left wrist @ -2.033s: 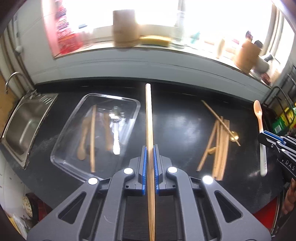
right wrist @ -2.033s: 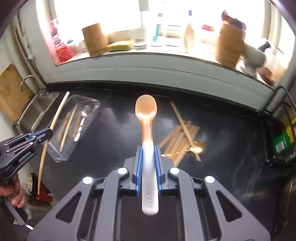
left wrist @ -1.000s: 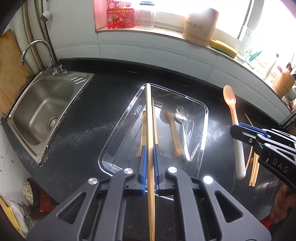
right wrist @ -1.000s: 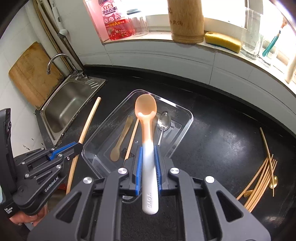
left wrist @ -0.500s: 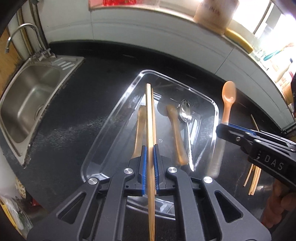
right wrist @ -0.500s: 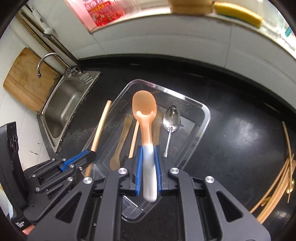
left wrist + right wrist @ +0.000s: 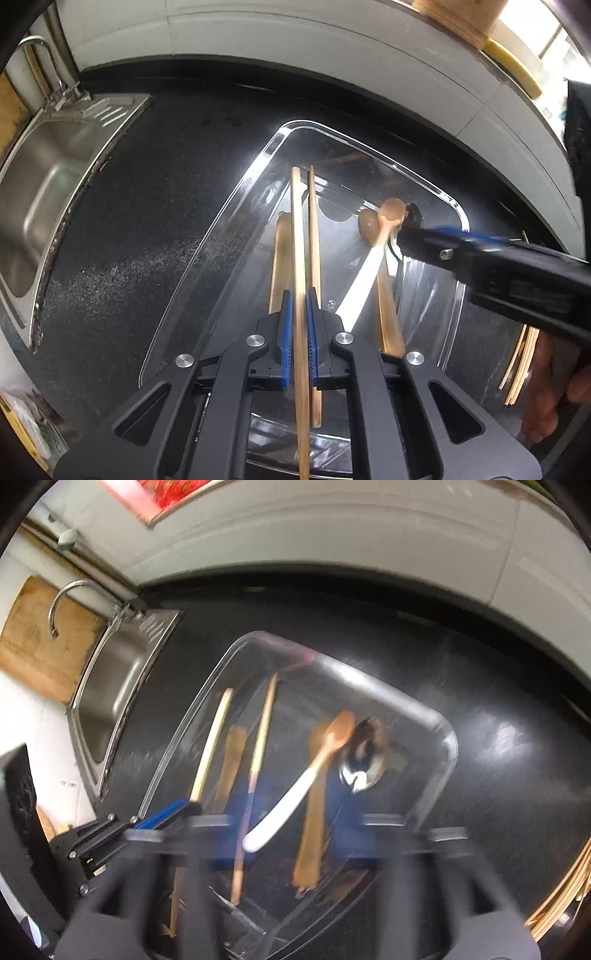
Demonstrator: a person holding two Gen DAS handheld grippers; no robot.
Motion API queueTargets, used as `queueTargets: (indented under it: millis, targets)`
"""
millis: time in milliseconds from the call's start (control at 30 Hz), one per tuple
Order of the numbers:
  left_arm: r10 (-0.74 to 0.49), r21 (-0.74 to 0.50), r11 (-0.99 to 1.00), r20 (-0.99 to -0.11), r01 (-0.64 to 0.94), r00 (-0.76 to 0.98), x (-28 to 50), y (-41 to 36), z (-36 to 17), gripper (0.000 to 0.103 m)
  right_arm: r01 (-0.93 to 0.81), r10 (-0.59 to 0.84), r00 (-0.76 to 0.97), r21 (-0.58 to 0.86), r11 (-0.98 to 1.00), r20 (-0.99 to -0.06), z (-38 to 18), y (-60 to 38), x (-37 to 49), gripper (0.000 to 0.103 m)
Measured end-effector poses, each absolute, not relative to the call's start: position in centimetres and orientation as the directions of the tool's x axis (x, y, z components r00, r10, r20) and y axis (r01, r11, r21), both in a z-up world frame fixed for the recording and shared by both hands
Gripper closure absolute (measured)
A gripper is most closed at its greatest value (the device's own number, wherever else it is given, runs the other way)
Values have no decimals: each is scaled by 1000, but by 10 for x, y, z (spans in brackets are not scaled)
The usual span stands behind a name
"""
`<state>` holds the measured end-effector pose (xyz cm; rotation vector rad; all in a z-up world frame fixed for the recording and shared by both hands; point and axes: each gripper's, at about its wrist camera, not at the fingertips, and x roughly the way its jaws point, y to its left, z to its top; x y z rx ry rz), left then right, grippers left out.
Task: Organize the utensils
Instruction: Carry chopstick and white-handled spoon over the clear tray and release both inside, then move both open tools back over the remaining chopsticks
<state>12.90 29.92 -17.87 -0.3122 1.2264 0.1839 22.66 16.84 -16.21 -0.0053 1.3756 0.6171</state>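
Released since half a second ago: orange-and-white spoon (image 7: 295, 794), now loose and tilted over the clear tray (image 7: 443, 738), between the right gripper (image 7: 291, 834) jaws, which have just been opening, spread wide. Left gripper (image 7: 299, 332) pinches a bamboo chopstick (image 7: 297, 240), tray directly ahead of it.

Home kitchen. Black speckled desk (image 7: 155, 206) runs under a white tiled wall (image 7: 295, 74). Stainless sink (image 7: 40, 177) sunk into it at 9 o'clock in the left wrist view, curved tap (image 7: 70, 602) behind, wooden cutting board (image 7: 40, 646) leaning against the wall beside the tap. Sill above the tiles at 1 o'clock carries a yellow sponge (image 7: 513, 70). Clear plastic tray (image 7: 229, 229) at centre holds wooden utensils and a metal spoon (image 7: 364, 764).
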Motion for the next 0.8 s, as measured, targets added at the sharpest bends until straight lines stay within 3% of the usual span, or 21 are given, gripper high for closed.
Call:
queueTargets:
  millis: [100, 133, 167, 200, 233, 800]
  targets:
    - [-21, -124, 943, -948, -307, 318, 130, 302, -177, 87, -400, 412, 160, 323, 858, -897, -142, 147, 233, 25]
    - [-16, -121, 942, -947, -312, 321, 128, 302, -175, 64, -390, 411, 187, 317, 865, -892, -135, 138, 234, 25]
    - [-14, -125, 940, -944, -318, 328, 127, 302, -173, 28, -376, 413, 204, 319, 870, -887, -130, 129, 236, 25]
    - [-13, -136, 935, -936, -326, 353, 124, 303, -167, 17, -357, 427, 212, 337, 871, -879, -125, 116, 239, 25]
    - [-4, -137, 933, -928, -333, 372, 123, 304, -163, 13, -343, 431, 219, 344, 874, -876, -120, 107, 241, 25]
    - [51, -137, 933, -865, -332, 499, 71, 279, -94, 10, -160, 387, 364, 353, 922, -847, -69, -23, 154, 25]
